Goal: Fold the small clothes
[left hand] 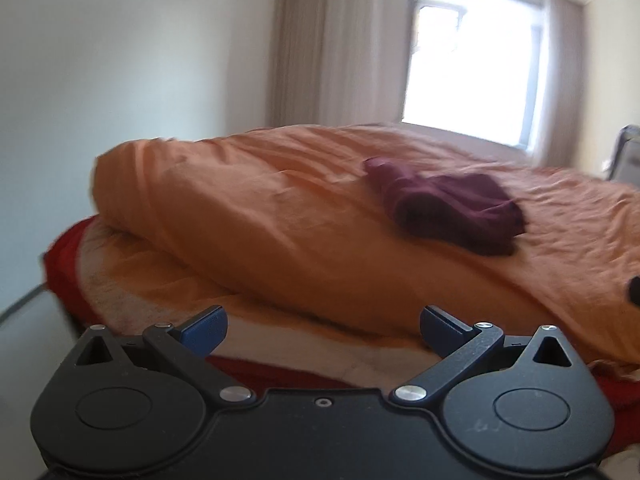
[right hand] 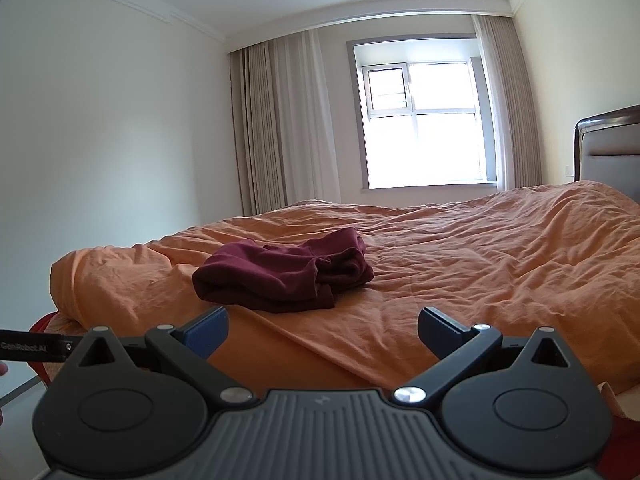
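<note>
hand-held gripper (right hand: 323, 334) short of maroon garment (right hand: 284, 276)

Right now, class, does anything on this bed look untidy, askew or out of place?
Yes. The maroon garment lies bunched in a loose heap on the orange duvet, not laid flat or folded. The duvet is wrinkled throughout. Both the left gripper and right gripper are open, holding nothing.
</note>
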{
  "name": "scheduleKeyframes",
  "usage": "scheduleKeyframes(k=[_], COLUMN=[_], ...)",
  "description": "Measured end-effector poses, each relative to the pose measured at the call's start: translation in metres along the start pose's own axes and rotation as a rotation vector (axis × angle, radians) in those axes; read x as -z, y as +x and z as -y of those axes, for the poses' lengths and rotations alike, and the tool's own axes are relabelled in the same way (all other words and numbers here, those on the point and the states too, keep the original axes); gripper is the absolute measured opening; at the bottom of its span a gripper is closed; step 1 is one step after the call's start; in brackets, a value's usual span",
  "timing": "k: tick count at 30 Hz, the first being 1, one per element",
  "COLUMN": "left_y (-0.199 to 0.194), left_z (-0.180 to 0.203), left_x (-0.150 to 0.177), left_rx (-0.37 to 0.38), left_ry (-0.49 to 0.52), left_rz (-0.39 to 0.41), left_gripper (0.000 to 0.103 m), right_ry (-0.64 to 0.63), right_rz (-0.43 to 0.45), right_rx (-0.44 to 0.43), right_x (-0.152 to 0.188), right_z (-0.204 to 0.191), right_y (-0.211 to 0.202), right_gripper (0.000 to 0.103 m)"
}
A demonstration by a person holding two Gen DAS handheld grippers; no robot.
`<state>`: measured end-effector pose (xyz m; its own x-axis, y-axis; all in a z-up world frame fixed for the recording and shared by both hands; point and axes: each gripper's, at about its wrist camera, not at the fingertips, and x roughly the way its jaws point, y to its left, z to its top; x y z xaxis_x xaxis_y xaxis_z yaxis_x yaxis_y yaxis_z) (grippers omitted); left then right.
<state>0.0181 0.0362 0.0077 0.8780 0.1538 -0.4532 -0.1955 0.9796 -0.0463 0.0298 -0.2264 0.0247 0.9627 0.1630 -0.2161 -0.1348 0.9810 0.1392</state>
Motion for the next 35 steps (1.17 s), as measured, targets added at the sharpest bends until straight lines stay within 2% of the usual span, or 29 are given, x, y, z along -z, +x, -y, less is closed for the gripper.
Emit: scheduleKeyframes(k=[7, 14, 20, 35], left_y=[0.0011, -0.0014, 0.0002, -0.0015], left_z=[-0.0040, -0.0027, -0.0035, -0.0025], left_x=[0.0019, 0.0026, 0.0041, 0.0051], left_rx=[-0.002, 0.042, 0.062, 0.069], left_ry=[-0.003, 0.008, -0.002, 0.002], left_rz=[-0.012, -0.001, -0.022, -0.018], left_gripper=[0.102, 0.102, 0.102, 0.102], right_ry=[-0.002, -0.002, 0.013, 0.012], right_rz=[-0.006, -0.007, -0.016, -0.018], right_rx=[-0.003, -0.004, -0.005, -0.002], right_x=[0.0013, 0.0019, 0.0037, 0.0024], right_z=[-0.0006, -0.0016, -0.0005, 0.0009], right_y=[0.0000, -0.0001, -0.0001, 0.0000], right_gripper=[0.103, 0.103, 0.103, 0.103])
